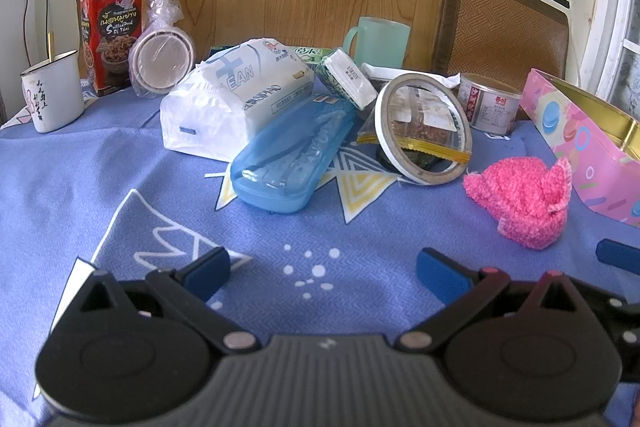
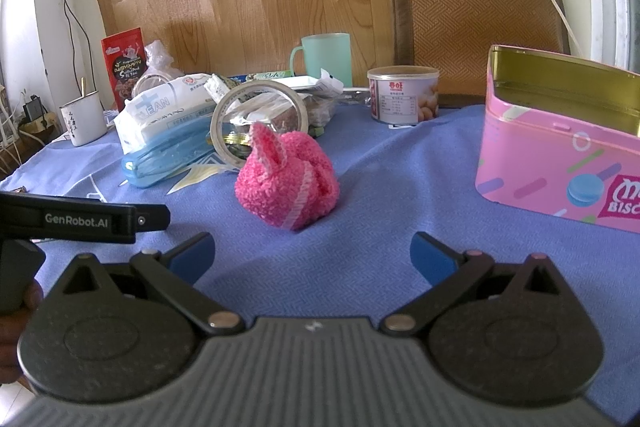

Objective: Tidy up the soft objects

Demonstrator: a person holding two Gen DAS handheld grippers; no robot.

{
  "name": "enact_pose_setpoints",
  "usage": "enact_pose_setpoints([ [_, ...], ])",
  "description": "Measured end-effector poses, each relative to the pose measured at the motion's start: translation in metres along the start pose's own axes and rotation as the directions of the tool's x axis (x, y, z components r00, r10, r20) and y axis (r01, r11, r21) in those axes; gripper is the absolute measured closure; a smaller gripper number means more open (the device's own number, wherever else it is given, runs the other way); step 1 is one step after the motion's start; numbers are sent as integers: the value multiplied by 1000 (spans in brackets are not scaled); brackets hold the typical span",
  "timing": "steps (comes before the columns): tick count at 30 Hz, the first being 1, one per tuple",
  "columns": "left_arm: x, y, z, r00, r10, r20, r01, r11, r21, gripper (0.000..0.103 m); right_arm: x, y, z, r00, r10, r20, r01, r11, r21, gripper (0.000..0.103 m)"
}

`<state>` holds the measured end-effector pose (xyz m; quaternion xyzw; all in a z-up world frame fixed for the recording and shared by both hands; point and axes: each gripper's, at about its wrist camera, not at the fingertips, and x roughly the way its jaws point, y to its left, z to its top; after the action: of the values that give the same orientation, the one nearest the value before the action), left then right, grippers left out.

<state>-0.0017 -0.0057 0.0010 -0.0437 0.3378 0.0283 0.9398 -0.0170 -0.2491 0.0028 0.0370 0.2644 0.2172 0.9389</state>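
Pink fuzzy bundle (image 2: 286,179) ahead of right tongs (image 2: 312,255)

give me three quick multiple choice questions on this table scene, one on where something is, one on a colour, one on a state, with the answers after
1. Where does the fuzzy ball lie?
A. inside the tin
B. on the cloth, left of the tin
C. on top of the tissue pack

2. What colour is the plastic case beside the tape ring?
A. blue
B. red
C. yellow

3. How is the tin?
A. shut with a lid
B. tipped on its side
C. open, gold inside showing

Answers:
1 B: the right wrist view shows the ball on the blue cloth, apart from the tin on its right.
2 A: the case is clear blue in both views.
3 C: no lid is on it, and its gold inner wall shows.

Both the left tongs and the right tongs are open and empty.
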Motion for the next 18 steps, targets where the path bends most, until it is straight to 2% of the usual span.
enact_pose_setpoints([
  [18, 0, 0, 0, 1000, -9, -8, 9, 1000, -10, 0, 0, 0, 0, 1000, 2, -1, -2, 1000, -2, 0],
])
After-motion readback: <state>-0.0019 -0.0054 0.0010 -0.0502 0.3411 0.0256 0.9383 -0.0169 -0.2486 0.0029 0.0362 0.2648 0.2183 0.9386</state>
